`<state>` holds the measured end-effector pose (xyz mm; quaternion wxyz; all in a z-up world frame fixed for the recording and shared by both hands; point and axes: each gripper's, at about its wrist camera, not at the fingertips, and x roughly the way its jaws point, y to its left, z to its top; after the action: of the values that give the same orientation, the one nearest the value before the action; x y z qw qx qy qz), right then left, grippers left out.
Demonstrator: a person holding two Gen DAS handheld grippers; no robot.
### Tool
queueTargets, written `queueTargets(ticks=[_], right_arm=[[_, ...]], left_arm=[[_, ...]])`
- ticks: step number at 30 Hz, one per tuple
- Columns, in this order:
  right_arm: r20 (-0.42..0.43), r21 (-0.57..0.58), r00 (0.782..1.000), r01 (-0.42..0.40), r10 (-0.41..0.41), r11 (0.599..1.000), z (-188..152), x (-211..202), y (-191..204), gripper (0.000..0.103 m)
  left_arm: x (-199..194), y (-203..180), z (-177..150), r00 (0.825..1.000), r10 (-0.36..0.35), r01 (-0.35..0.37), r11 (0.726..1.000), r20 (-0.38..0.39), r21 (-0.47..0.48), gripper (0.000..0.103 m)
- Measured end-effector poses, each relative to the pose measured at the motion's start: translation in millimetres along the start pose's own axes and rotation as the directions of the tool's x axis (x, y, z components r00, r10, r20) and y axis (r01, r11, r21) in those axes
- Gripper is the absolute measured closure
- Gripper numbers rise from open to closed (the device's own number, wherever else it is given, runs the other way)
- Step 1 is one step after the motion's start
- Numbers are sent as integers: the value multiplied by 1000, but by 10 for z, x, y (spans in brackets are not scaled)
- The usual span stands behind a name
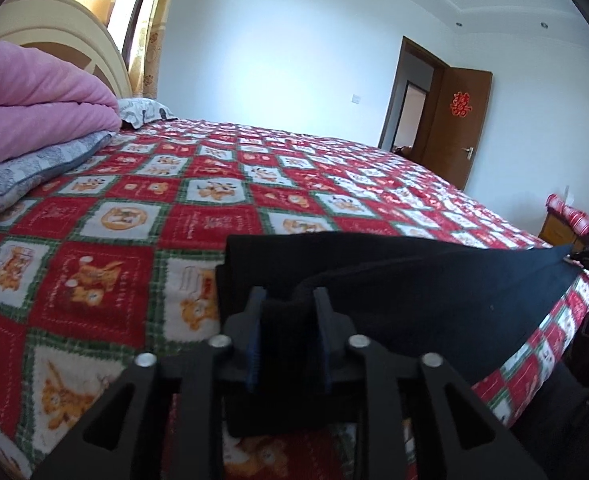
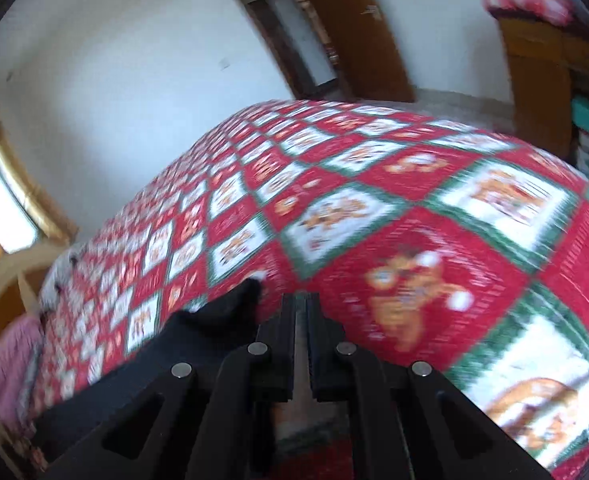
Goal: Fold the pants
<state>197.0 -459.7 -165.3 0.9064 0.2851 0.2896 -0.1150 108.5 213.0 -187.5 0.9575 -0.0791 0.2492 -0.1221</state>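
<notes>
From the left wrist view I see my left gripper (image 1: 289, 300) pinching a thick bunch of the black pants (image 1: 414, 280) between its two fingers, the cloth filling the gap between the blue pads. The rest of the pants stretches away to the right as a taut dark sheet above the bed (image 1: 134, 216), ending in a pointed corner near the bed's right edge. The bed carries a red, white and green checked quilt with cartoon figures. At its head on the left lie a folded pink blanket (image 1: 34, 96) on a grey pillow (image 1: 34, 172), with another patterned pillow (image 1: 144, 110) beyond them. A brown door (image 1: 454, 120) with a red paper ornament stands open in the far wall. The right wrist view is blurred. There my right gripper (image 2: 302, 304) has its fingers pressed nearly together with only a thin slit between them, and I cannot tell whether any cloth is caught in it. A fold of the pants (image 2: 214, 320) sits just left of that gripper, over the quilt.
</notes>
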Motion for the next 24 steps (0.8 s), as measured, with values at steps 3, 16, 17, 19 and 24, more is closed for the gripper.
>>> queueTargets(ticks=[3, 16, 17, 19, 24], right_arm=[[22, 6, 999, 34, -34, 999, -10, -127, -80, 98], [-132, -541, 986, -161, 106, 825, -617, -81, 2125, 97], [-155, -564, 981, -187, 119, 804, -726, -35, 2269, 97], [-202, -603, 969, -236, 141, 762, -930, 69, 2574, 97], [-332, -675, 930, -351, 157, 649, -1456, 314, 3176, 97]], left_arm=[[-49, 14, -46, 1000, 19, -19, 1000, -10, 14, 56], [-191, 209, -162, 986, 164, -165, 986, -41, -11, 39], [-196, 202, -163, 984, 170, -171, 985, -43, -4, 39], [-204, 179, -156, 987, 156, -157, 988, -42, -1, 39], [-263, 80, -77, 996, 91, -91, 996, 5, 10, 39]])
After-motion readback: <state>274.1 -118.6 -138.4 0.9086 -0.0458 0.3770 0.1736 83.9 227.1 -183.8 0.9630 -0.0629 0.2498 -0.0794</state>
